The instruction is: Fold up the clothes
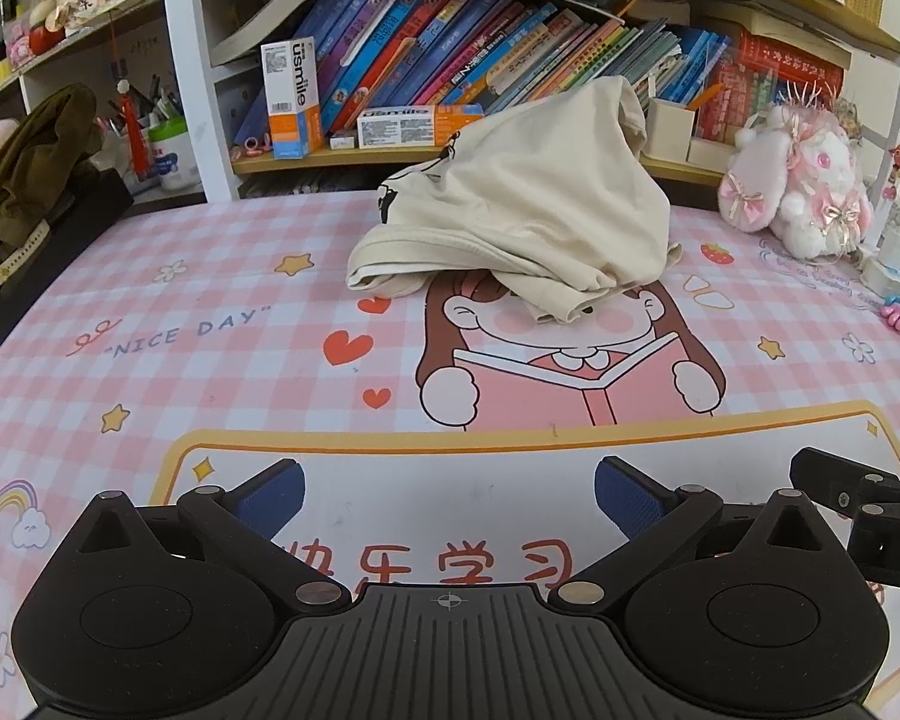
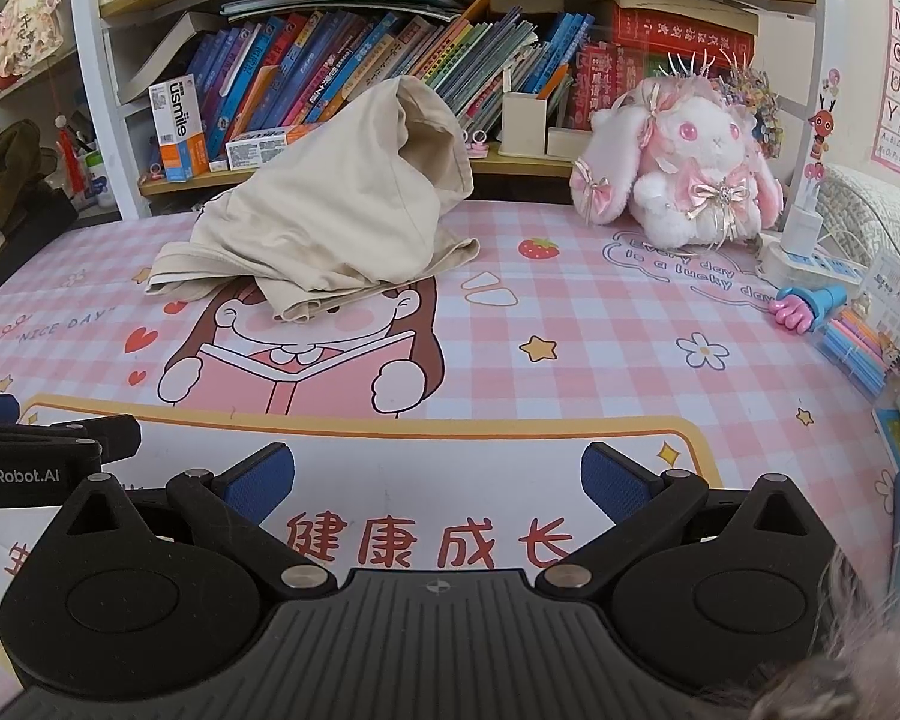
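Note:
A cream-coloured garment [image 1: 522, 210] lies crumpled in a heap at the back middle of the pink checked desk mat [image 1: 210, 360], leaning up against the bookshelf; the right wrist view shows the same garment [image 2: 336, 204] left of centre. My left gripper [image 1: 450, 492] is open near the front edge, well short of the heap, nothing between its blue pads. My right gripper [image 2: 438, 480] is open too and holds nothing. Each gripper shows at the edge of the other's view: right gripper [image 1: 858, 498], left gripper [image 2: 48, 450].
A bookshelf [image 1: 450, 60] full of books runs along the back. A pink plush rabbit [image 2: 690, 168] sits at the back right beside a power strip [image 2: 810, 258] and pens [image 2: 852, 342]. An olive garment [image 1: 24, 168] hangs at the left.

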A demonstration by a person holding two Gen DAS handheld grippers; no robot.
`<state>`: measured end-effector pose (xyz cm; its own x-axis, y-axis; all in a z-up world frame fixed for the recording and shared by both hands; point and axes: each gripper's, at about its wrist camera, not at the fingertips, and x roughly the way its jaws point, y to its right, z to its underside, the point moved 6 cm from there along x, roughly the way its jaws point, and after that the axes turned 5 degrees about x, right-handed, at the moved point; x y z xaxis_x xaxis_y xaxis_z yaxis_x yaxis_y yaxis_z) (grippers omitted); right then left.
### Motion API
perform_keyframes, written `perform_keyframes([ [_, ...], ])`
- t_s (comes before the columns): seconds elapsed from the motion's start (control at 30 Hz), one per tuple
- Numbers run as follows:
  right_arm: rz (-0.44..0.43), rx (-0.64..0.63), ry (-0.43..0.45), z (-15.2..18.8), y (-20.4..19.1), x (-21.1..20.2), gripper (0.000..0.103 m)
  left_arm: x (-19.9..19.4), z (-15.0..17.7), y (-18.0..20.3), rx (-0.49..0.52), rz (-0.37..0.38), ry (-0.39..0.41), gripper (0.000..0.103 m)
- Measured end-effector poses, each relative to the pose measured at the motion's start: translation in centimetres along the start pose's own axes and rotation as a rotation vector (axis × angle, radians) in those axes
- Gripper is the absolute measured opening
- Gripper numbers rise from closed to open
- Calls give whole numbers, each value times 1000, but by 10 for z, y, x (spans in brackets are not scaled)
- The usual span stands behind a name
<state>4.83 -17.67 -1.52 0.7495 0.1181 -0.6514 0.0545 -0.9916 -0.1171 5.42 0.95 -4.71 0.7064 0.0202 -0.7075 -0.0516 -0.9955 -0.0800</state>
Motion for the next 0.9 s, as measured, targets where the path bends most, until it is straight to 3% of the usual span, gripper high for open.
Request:
perform_keyframes([
  [0.9, 2, -4, -12, 0, -2, 2, 103, 1, 1, -3, -3, 2, -11, 103],
])
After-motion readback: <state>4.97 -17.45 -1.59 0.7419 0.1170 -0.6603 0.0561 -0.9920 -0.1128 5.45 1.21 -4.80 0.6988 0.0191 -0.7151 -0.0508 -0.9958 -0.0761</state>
